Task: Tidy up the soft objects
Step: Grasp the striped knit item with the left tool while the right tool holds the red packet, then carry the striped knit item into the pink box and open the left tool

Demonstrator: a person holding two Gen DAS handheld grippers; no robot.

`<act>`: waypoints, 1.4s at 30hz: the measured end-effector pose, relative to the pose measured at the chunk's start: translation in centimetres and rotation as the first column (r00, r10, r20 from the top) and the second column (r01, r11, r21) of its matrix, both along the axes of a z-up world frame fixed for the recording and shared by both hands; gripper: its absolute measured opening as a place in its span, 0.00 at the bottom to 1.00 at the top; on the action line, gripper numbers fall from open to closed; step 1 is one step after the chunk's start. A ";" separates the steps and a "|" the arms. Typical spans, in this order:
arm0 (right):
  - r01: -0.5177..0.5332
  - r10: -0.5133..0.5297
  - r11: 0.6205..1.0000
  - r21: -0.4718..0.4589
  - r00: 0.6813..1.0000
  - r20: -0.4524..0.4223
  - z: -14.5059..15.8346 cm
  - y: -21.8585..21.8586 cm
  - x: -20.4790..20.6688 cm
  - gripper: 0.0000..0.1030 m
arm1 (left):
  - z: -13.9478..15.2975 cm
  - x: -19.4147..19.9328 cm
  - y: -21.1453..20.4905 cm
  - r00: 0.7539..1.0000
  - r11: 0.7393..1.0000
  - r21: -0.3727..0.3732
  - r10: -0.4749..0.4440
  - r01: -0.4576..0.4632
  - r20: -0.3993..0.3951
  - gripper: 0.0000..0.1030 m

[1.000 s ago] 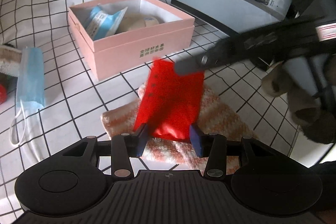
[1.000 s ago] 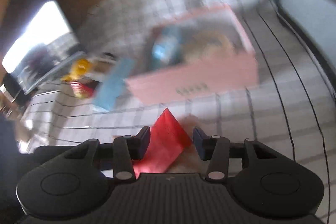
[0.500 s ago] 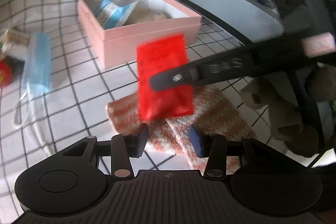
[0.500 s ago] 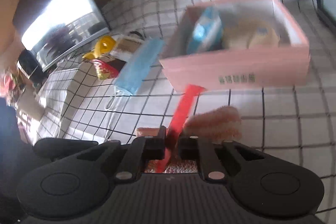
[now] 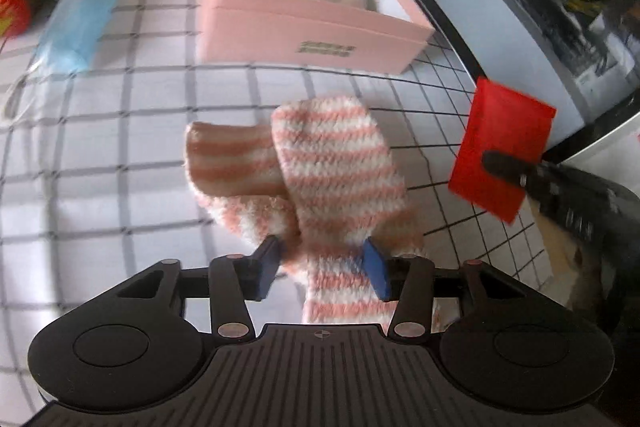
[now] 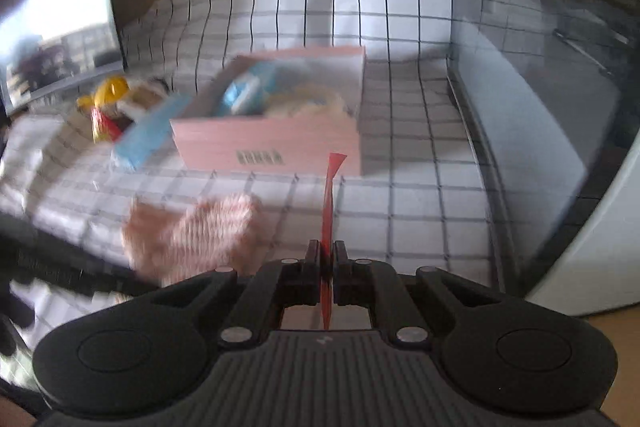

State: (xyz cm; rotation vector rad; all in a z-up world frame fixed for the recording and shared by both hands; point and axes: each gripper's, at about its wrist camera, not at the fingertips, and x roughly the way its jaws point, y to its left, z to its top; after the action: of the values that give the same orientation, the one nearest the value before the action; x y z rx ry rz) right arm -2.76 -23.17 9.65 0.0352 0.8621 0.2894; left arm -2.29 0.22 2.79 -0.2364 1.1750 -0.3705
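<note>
A pink-and-white striped knitted sock (image 5: 320, 179) lies folded on the checked cloth, blurred in the right wrist view (image 6: 192, 231). My left gripper (image 5: 323, 265) is open with its blue pads either side of the sock's near end. My right gripper (image 6: 327, 263) is shut on a flat red packet (image 6: 329, 195), held edge-on above the cloth; it shows at the right of the left wrist view (image 5: 500, 143). An open pink box (image 5: 304, 23) behind the sock holds blue-and-white and beige soft items; the right wrist view shows it too (image 6: 272, 139).
A blue face mask (image 5: 80, 19) lies left of the box. Red and yellow items (image 6: 104, 107) sit at the far left. A dark glass-sided case (image 5: 540, 7) stands along the right. A brown plush (image 5: 576, 267) is at the right edge.
My right gripper closed on the red packet, lifted it off the sock and carried it to the right. My left gripper moved forward around the sock's near end.
</note>
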 end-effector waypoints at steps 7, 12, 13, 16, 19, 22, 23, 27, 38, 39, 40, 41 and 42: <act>-0.079 0.080 0.996 -0.047 0.997 0.016 -1.1 -1.0 -2.4 0.05 | 0.0 1.8 -7.3 0.988 0.971 0.196 -0.148 0.135 0.051 0.77; -0.082 0.088 0.994 -0.067 0.992 0.091 0.2 -2.7 -4.5 0.05 | -0.8 -0.2 -10.5 0.933 0.880 0.386 -0.342 0.278 0.108 0.83; -0.081 0.088 0.994 -0.074 0.990 0.108 0.5 -3.1 -5.0 0.05 | -0.9 -0.1 -10.4 0.938 0.889 0.374 -0.327 0.265 0.113 0.84; -0.066 0.077 0.994 -0.085 0.988 0.136 1.0 -3.9 -5.6 0.05 | -0.7 0.0 -9.8 0.950 0.918 0.336 -0.273 0.210 0.153 0.73; -0.053 0.063 0.996 -0.067 0.986 0.156 1.4 -4.4 -5.9 0.05 | -0.2 -0.8 -9.7 0.926 0.920 0.310 -0.312 0.239 0.212 0.28; -0.057 0.068 0.996 -0.061 0.980 0.188 2.3 -4.2 -6.3 0.05 | 1.1 -2.0 -9.2 0.911 0.923 0.289 -0.330 0.256 0.246 0.26; -0.060 0.072 0.996 -0.063 0.977 0.200 2.6 -4.2 -6.5 0.05 | 2.0 -2.3 -9.0 0.909 0.928 0.264 -0.329 0.262 0.256 0.26; -0.049 0.064 0.997 -0.066 0.967 0.245 3.4 -4.0 -6.9 0.05 | 7.7 -1.1 -7.8 0.878 0.954 0.185 -0.290 0.235 0.380 0.26; 0.017 -0.032 0.999 0.052 0.949 0.312 4.3 -2.9 -5.9 0.05 | 16.3 11.8 -6.5 0.612 1.000 0.013 -0.022 0.019 0.791 0.27; 0.018 -0.034 0.998 0.052 0.948 0.316 4.2 -2.8 -5.8 0.05 | 15.5 12.7 -7.0 0.583 0.999 0.053 -0.045 0.004 0.811 0.27; 0.022 -0.038 0.998 0.055 0.947 0.319 4.2 -2.7 -5.8 0.05 | 14.3 13.8 -7.5 0.573 0.994 0.105 -0.080 -0.010 0.815 0.27; 0.027 -0.044 0.998 0.058 0.947 0.319 4.1 -2.6 -5.8 0.05 | 13.3 14.5 -7.8 0.576 0.989 0.147 -0.115 -0.010 0.809 0.27; 0.035 -0.052 0.998 0.059 0.948 0.315 4.0 -2.6 -5.8 0.05 | 11.9 15.2 -8.2 0.585 0.982 0.189 -0.154 0.000 0.796 0.27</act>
State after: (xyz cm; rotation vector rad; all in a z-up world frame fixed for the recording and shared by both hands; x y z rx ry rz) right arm -8.56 -25.76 13.64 0.0555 0.5337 0.2679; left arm 12.94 -8.00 14.66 0.1475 0.2818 -0.3886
